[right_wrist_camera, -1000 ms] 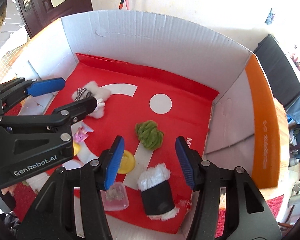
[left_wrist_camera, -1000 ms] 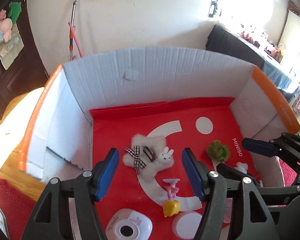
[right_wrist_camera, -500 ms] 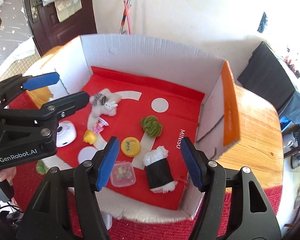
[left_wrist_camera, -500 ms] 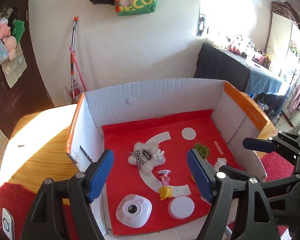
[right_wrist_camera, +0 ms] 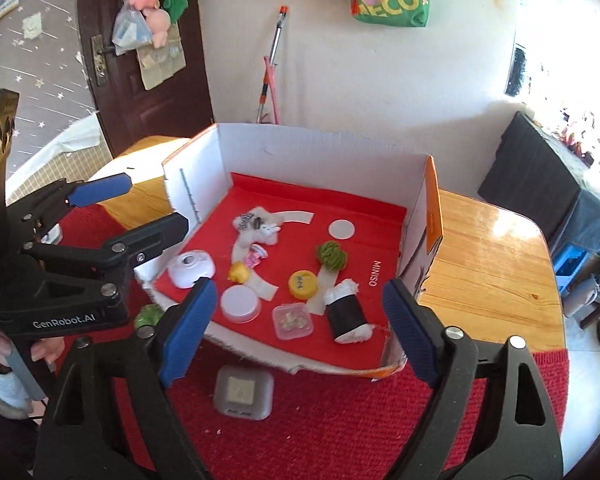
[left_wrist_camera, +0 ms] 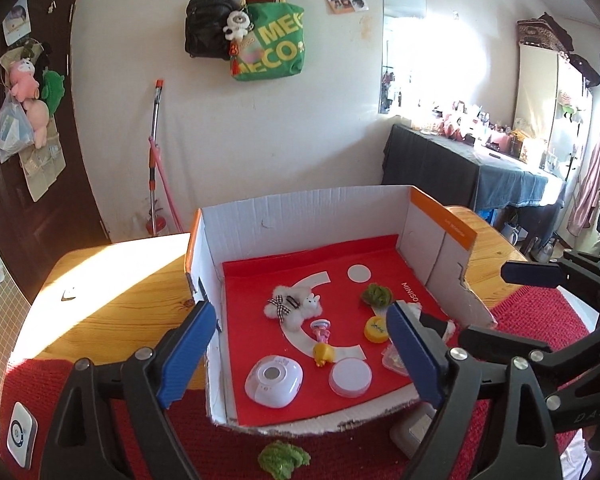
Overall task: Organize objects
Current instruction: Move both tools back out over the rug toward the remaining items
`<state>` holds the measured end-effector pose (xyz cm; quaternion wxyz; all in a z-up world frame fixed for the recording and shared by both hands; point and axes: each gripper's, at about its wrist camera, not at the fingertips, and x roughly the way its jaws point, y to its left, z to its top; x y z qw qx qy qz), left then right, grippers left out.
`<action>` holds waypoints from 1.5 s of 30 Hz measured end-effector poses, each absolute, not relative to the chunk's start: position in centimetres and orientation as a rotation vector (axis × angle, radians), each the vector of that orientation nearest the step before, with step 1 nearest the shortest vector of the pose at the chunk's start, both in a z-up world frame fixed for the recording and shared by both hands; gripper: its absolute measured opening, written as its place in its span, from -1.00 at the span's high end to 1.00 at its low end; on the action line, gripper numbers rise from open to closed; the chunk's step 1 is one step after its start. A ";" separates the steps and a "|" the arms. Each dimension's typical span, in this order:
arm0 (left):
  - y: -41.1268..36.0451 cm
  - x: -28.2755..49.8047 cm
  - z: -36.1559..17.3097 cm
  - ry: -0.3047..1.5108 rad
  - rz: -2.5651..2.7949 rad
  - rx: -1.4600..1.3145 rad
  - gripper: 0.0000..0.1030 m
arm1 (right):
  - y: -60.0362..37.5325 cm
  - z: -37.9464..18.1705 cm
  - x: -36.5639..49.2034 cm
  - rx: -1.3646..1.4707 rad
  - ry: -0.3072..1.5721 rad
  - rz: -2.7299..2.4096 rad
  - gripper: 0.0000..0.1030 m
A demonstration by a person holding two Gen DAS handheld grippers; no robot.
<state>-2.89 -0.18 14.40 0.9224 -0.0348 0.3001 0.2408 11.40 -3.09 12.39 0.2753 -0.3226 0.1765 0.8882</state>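
A white cardboard box (left_wrist_camera: 304,216) (right_wrist_camera: 320,148) with a red liner holds several small things: a white fluffy toy (left_wrist_camera: 294,306) (right_wrist_camera: 256,228), a green knot (left_wrist_camera: 376,294) (right_wrist_camera: 331,255), a yellow cap (right_wrist_camera: 302,279), a black-and-white plush roll (right_wrist_camera: 346,316), a white camera toy (left_wrist_camera: 274,379) (right_wrist_camera: 191,268), a round white lid (left_wrist_camera: 350,377) (right_wrist_camera: 240,303). My left gripper (left_wrist_camera: 300,356) and right gripper (right_wrist_camera: 296,336) are open and empty, held above the box's near edge. A green piece (left_wrist_camera: 284,458) and a grey square case (right_wrist_camera: 243,391) lie on the red mat outside the box.
The box stands on a wooden table (right_wrist_camera: 488,264) with a red knitted mat (right_wrist_camera: 340,432) in front. A white device (left_wrist_camera: 20,434) lies on the mat at the left. A black-draped side table (left_wrist_camera: 468,172) and a wall stand behind.
Both grippers have pulled back and up out of the box, so the whole box and the mat in front now show. Both stay open and empty.
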 end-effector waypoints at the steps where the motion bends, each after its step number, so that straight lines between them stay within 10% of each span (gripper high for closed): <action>1: -0.4 -3.2 14.4 0.614 0.492 -0.068 -0.77 | -3.5 12.6 11.8 -0.854 0.473 2.391 -0.66; 45: -2.7 -11.7 5.1 0.709 0.507 -0.245 -1.00 | -11.8 3.5 15.8 -0.709 0.603 2.268 -0.89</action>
